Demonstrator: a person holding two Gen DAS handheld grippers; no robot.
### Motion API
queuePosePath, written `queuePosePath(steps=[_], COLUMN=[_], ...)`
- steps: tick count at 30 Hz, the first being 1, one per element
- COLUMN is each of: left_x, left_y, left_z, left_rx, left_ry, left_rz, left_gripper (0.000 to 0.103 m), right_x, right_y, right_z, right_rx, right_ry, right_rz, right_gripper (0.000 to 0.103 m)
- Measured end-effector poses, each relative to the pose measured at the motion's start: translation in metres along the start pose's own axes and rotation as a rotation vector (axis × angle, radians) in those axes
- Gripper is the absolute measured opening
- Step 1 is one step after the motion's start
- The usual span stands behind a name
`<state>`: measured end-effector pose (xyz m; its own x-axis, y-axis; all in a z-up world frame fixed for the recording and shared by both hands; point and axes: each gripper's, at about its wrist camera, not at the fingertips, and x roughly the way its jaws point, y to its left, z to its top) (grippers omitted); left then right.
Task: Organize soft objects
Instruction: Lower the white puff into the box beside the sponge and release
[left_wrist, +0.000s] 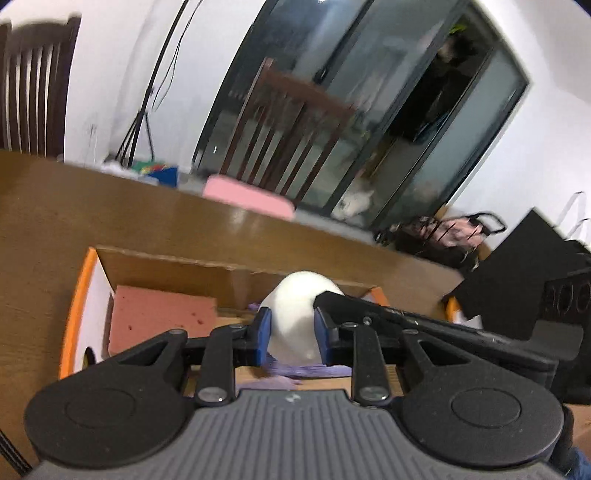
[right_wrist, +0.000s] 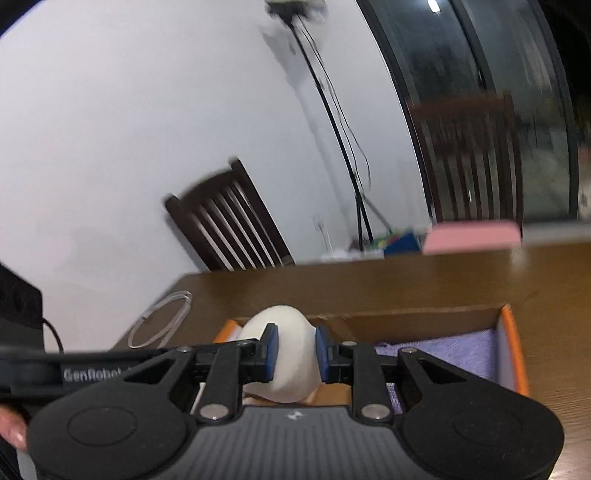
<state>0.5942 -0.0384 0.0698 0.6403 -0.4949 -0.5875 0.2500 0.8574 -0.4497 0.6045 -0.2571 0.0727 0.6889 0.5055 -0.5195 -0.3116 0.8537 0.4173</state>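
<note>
Your left gripper (left_wrist: 291, 332) has its blue pads pressed into the sides of a white soft ball (left_wrist: 297, 314), and your right gripper (right_wrist: 295, 352) is clamped on the same white soft ball (right_wrist: 284, 354) from the other side, so both hold it at once. The ball hangs above the open cardboard box (left_wrist: 166, 266) with orange edges that sits on the brown worktop (left_wrist: 55, 221). Inside the box, a reddish sponge block (left_wrist: 159, 317) lies toward one end and a purple cloth (right_wrist: 450, 350) covers the floor at the other. A pink foam block (left_wrist: 247, 195) rests at the far edge of the worktop, well apart from the box. A clear ring (right_wrist: 162, 321) lies near the worktop's corner.
</note>
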Motion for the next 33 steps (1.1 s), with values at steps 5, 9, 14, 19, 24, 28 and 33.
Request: queuePosePath(steps=[5, 9, 14, 19, 24, 28, 33], left_x=[0.054, 0.066, 0.064, 0.055, 0.024, -0.022, -0.097], left_y=[0.030, 0.028, 0.027, 0.023, 0.013, -0.006, -0.037], left_z=[0.009, 0.004, -0.005, -0.002, 0.000, 0.003, -0.004], left_rx=[-0.087, -0.023, 0.030, 0.009, 0.039, 0.070, 0.148], left_ry=[0.111, 0.122, 0.079, 0.074, 0.042, -0.007, -0.085], left_rz=[0.026, 0.091, 0.134, 0.151, 0.170, 0.182, 0.194], left_gripper=[0.024, 0.024, 0.026, 0.042, 0.045, 0.047, 0.059], right_x=[0.055, 0.083, 0.097, 0.101, 0.083, 0.043, -0.034], right_y=[-0.026, -0.040, -0.046, -0.040, -0.025, -0.007, 0.008], right_z=[0.001, -0.008, -0.016, -0.014, -0.003, 0.009, 0.017], right_rx=[0.035, 0.053, 0.061, 0.008, -0.024, -0.041, -0.076], right_ry=[0.086, 0.157, 0.193, 0.206, 0.165, 0.120, 0.060], right_rz=[-0.049, -0.064, -0.031, -0.050, -0.077, -0.093, -0.127], right_gripper=[0.021, 0.019, 0.019, 0.024, 0.047, 0.048, 0.049])
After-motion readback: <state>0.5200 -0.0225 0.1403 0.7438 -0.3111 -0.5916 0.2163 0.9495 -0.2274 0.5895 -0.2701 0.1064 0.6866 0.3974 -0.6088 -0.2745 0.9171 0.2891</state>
